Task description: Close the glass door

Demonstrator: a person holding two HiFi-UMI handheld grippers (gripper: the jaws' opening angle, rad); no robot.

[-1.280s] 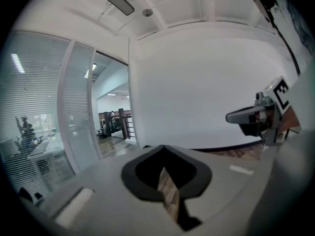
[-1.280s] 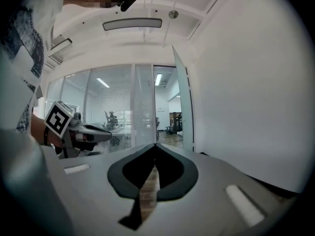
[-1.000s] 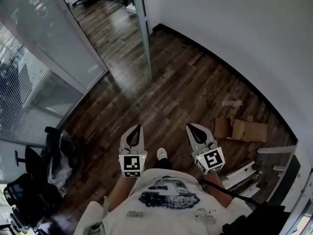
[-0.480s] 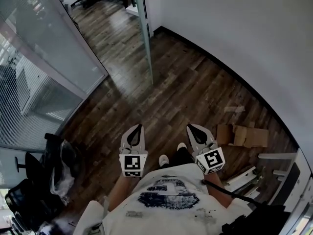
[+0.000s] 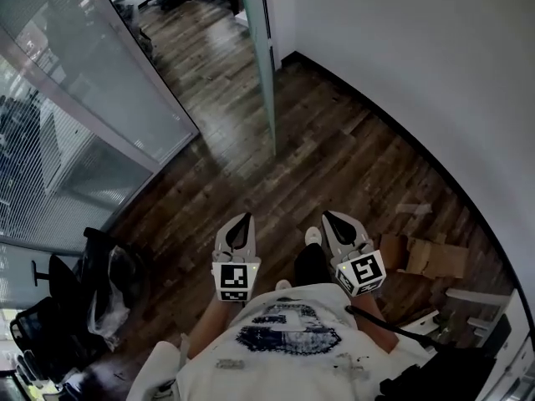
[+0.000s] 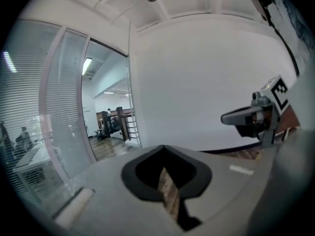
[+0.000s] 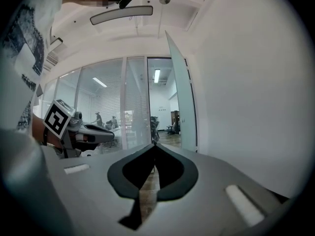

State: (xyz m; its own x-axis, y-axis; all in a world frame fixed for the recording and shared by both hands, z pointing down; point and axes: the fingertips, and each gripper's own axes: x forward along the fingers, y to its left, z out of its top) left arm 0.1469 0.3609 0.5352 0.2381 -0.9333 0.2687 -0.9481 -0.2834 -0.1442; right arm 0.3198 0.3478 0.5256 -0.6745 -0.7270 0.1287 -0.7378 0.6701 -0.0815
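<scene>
No readable writing anywhere: only black-and-white square markers on the cubes of the left tool (image 5: 243, 218) and right tool (image 5: 328, 216), plus a dark print on the shirt (image 5: 288, 337), too smeared to read. Both tools closed, tips meeting, nothing gripped, held low side by side in front of the body, pointing toward the glass door (image 5: 266, 57). Door open, nearly edge-on from the head view, standing out from the doorway next to the white wall (image 5: 418, 73), well apart from both tools. Bare wood floor (image 5: 276, 182) between tools and door, open run. Left limit: glass partition (image 5: 100, 82) with blinds, office chair (image 5: 42, 324) beside it at lower left. Right limit: wall with dark skirting, flattened cardboard (image 5: 430, 257) on the floor near it, just right of the right tool. One shoe (image 5: 313, 236) between the tools. Head view only: floor, cardboard, chair, shoe. Left gripper view only: right tool (image 6: 256, 119) off to the right, door (image 6: 129, 82) as a thin upright edge, furniture beyond the doorway. Right gripper view only: door's broad pale face (image 7: 179, 97), left tool (image 7: 74, 129) at left, long ceiling lamp (image 7: 120, 14) overhead.
</scene>
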